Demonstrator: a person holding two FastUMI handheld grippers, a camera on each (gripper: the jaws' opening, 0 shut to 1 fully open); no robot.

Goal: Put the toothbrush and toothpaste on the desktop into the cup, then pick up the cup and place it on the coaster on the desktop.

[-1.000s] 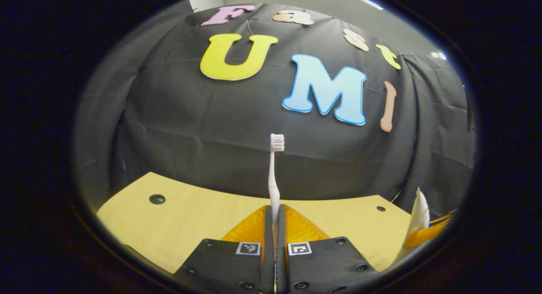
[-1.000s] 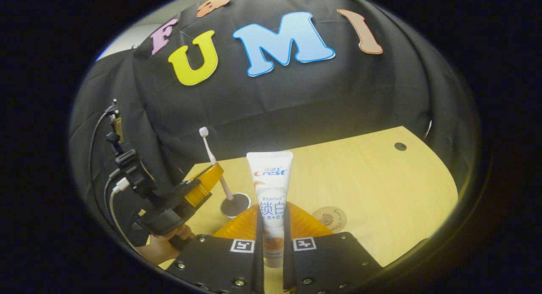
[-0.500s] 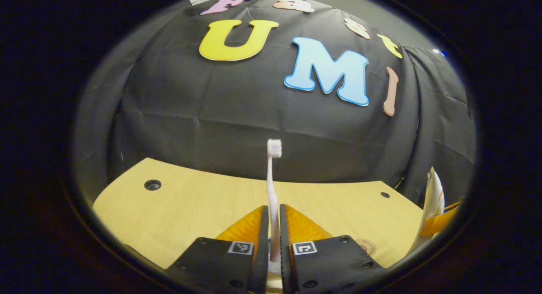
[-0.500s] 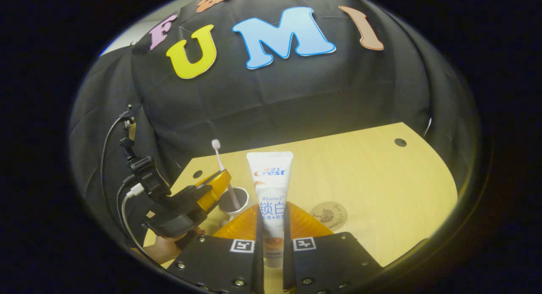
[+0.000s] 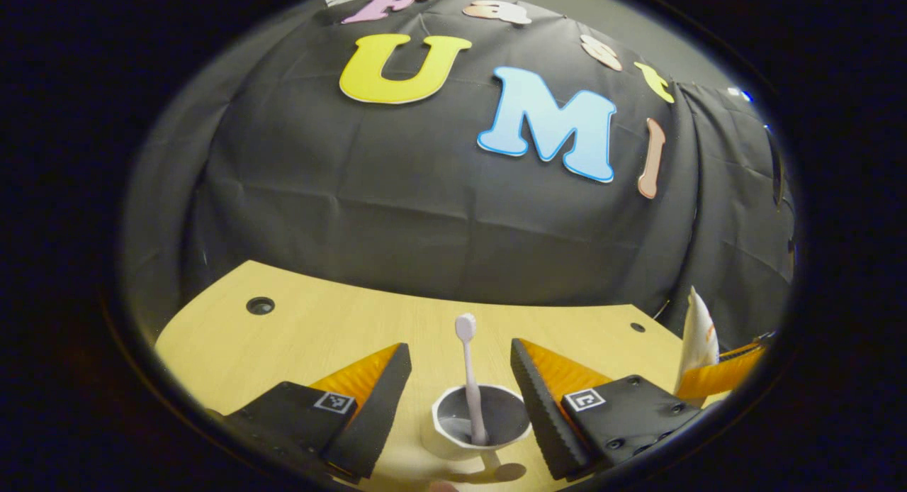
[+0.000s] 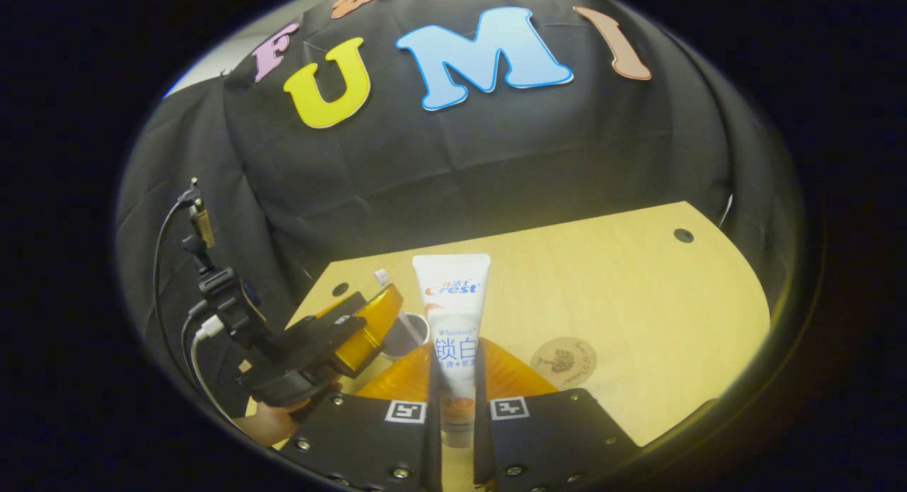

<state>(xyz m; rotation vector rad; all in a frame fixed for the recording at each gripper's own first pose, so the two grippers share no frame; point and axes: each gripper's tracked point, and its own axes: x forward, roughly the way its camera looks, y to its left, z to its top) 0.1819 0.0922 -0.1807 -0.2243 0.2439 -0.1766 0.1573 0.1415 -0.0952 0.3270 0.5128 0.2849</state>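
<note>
A pale toothbrush (image 5: 468, 378) stands head up in a small white cup (image 5: 453, 446) on the wooden desktop (image 5: 319, 336). My left gripper (image 5: 460, 350) is open, its fingers spread on either side of the cup and not touching the brush. My right gripper (image 6: 457, 350) is shut on a white toothpaste tube (image 6: 453, 315), held upright. In the right gripper view, the left gripper (image 6: 368, 322) hides part of the cup (image 6: 414, 330); the brush head (image 6: 382, 276) shows above it. A round brown coaster (image 6: 563, 362) lies to the right of the tube.
The black cloth wall closes off the far side of the desktop. Dark round holes (image 5: 260, 305) (image 6: 684, 235) sit near its back corners. A hand (image 6: 269, 425) holds the left gripper, with cables trailing behind. The toothpaste tube (image 5: 698, 332) shows at the right edge.
My left gripper lowered the toothbrush into the cup and opened, letting it go; the brush now stands in the cup. The right gripper still holds the toothpaste, barely moved.
</note>
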